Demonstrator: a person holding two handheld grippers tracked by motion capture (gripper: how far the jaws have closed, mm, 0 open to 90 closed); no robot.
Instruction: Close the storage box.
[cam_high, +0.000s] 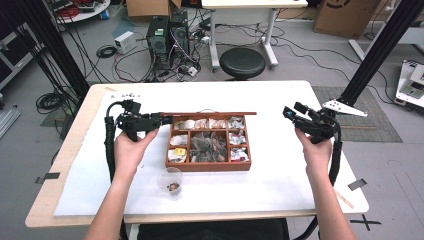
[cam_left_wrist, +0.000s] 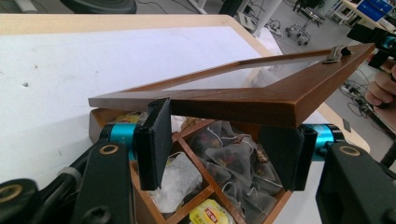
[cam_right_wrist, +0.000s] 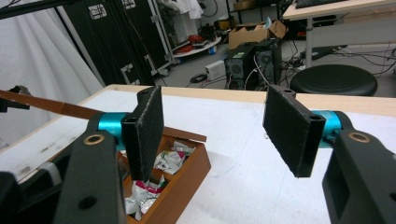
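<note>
Both forearms come in from the bottom of the high view, bare to the wrist. The left hand (cam_high: 129, 150) holds the left tool (cam_high: 162, 120) level, pointing right, its jaws partly apart with nothing pressed between the pads (cam_left_wrist: 156, 140). The right hand (cam_high: 316, 147) holds the right tool (cam_high: 289, 113) raised, pointing left, jaws standing wide and empty.

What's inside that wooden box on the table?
The wooden box holds pyramid tea bags in its big middle compartment and wrapped packets in the side ones. The raised lid hides the back row from the left gripper view.
</note>
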